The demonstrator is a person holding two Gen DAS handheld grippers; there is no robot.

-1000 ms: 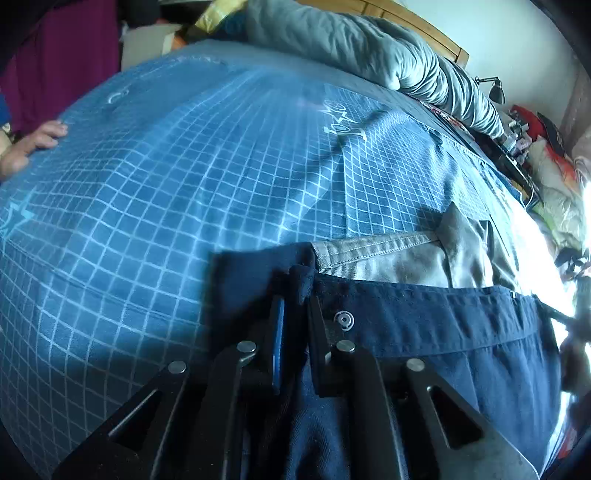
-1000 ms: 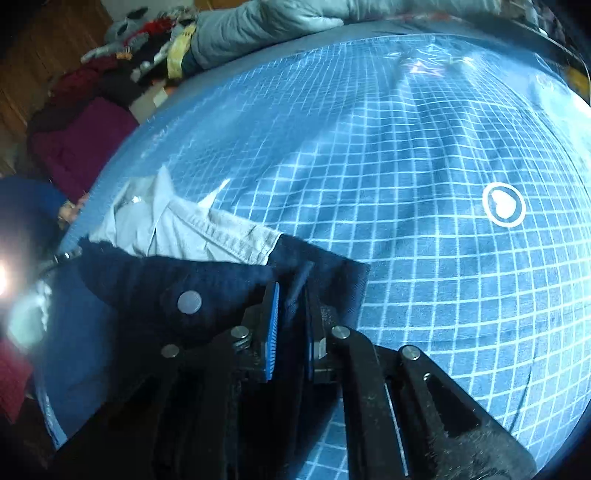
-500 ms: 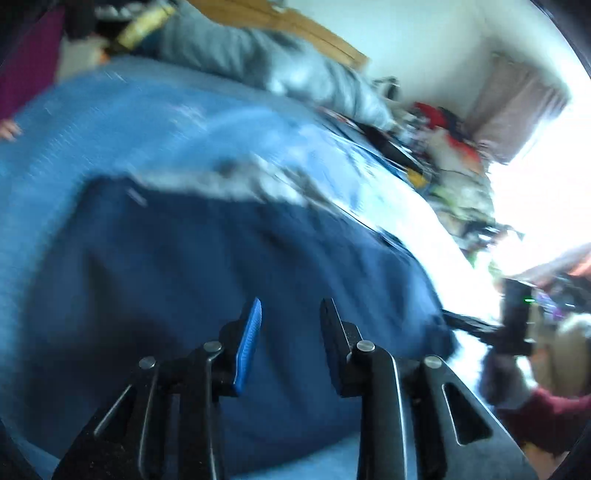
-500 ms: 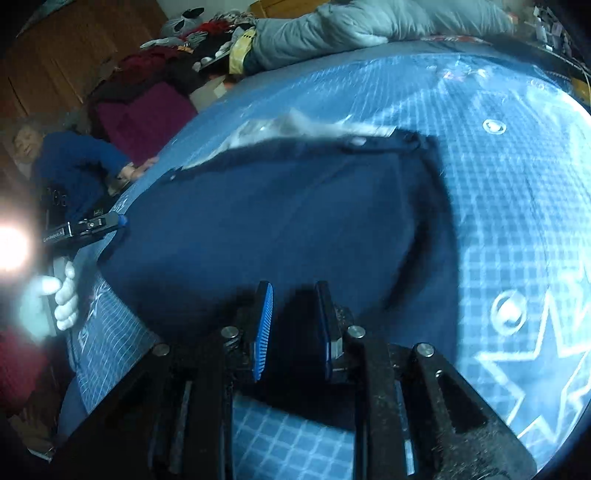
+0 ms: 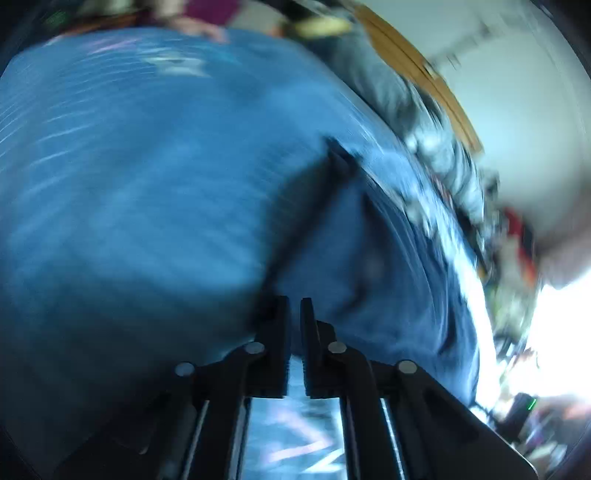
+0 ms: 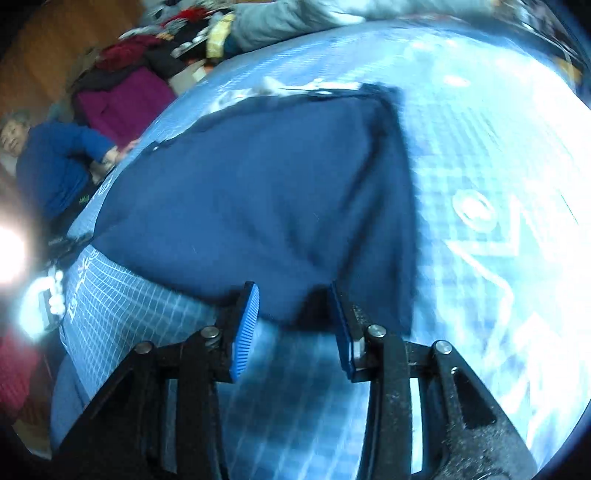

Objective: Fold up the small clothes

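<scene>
A navy garment (image 6: 258,184) lies folded flat on the blue checked bedsheet (image 6: 498,184), with a snap and a pale lining strip showing along its far edge. My right gripper (image 6: 291,286) is open at the garment's near edge, and there is no cloth between its blue pads (image 6: 245,328). The left wrist view is badly blurred. In it the navy garment (image 5: 369,266) lies ahead and to the right. My left gripper (image 5: 294,306) is shut beside the garment's left edge, with only bedsheet (image 5: 129,166) showing through the thin slit between its fingers.
A grey duvet (image 6: 314,14) is bunched at the head of the bed, below a wooden headboard (image 5: 417,70). A person in a blue top (image 6: 55,166) sits beside the bed on the left, near a magenta cloth pile (image 6: 122,103). Clutter (image 5: 517,229) lines the right side.
Both grippers carried the garment's edge over and let go of it. The right gripper has opened wider and drawn back. The left gripper has shut and swung left.
</scene>
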